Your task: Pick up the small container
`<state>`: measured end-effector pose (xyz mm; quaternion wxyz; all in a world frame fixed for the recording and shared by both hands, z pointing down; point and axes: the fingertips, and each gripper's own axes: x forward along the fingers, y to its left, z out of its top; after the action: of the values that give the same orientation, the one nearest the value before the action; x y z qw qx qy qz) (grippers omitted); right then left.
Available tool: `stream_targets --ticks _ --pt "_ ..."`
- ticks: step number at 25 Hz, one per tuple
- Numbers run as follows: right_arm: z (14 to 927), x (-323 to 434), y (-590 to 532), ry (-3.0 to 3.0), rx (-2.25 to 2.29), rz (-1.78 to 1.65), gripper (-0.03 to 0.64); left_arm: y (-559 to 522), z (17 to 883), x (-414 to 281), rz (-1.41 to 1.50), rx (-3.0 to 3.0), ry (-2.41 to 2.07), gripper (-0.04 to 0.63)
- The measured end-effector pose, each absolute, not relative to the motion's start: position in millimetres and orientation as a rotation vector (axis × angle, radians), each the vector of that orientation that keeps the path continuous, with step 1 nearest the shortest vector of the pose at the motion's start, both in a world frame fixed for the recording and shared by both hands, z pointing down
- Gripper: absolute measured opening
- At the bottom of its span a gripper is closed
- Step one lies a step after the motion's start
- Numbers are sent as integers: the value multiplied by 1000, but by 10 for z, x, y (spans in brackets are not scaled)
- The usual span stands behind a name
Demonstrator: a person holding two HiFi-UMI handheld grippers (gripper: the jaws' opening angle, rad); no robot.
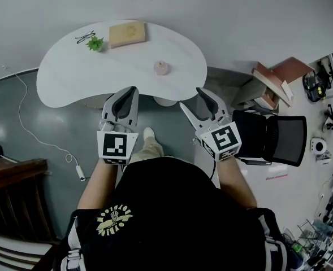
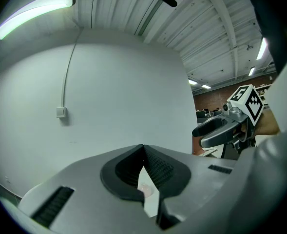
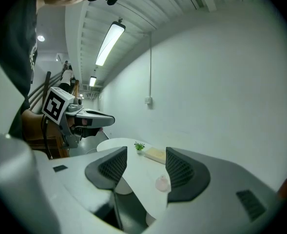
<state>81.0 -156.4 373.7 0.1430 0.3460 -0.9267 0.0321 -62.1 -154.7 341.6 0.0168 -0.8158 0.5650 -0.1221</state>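
Observation:
The small pink container (image 1: 161, 68) stands on the white kidney-shaped table (image 1: 70, 78), toward its right half, well ahead of both grippers. My left gripper (image 1: 131, 90) hovers near the table's front edge with its jaw tips together and nothing held. My right gripper (image 1: 192, 98) is off the front right edge, open and empty. In the right gripper view the container (image 3: 162, 183) shows between the spread jaws of the right gripper (image 3: 145, 167), far off. In the left gripper view the left gripper (image 2: 143, 147) has its tips touching, and a bit of the container (image 2: 146, 191) shows below them.
A tan flat box (image 1: 127, 34), a small green plant (image 1: 95, 43) and a pair of glasses (image 1: 85, 36) lie at the table's far side. A black office chair (image 1: 273, 140) stands right of me. Stacked brown boards (image 1: 275, 79), a white floor cable (image 1: 47, 145) and dark wooden furniture (image 1: 13, 176) surround the table.

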Motion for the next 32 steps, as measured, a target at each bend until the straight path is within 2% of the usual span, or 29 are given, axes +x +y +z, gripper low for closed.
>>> stream_targets --ticks 20,32 --pt "3608 131 -2825 -2638 1092 83 239 -2873 3374 -1254 -350 -2598 1663 20" --pt "4215 -16 -3196 -2595 1013 225 239 -3260 3721 -1291 -381 -2668 1665 20"
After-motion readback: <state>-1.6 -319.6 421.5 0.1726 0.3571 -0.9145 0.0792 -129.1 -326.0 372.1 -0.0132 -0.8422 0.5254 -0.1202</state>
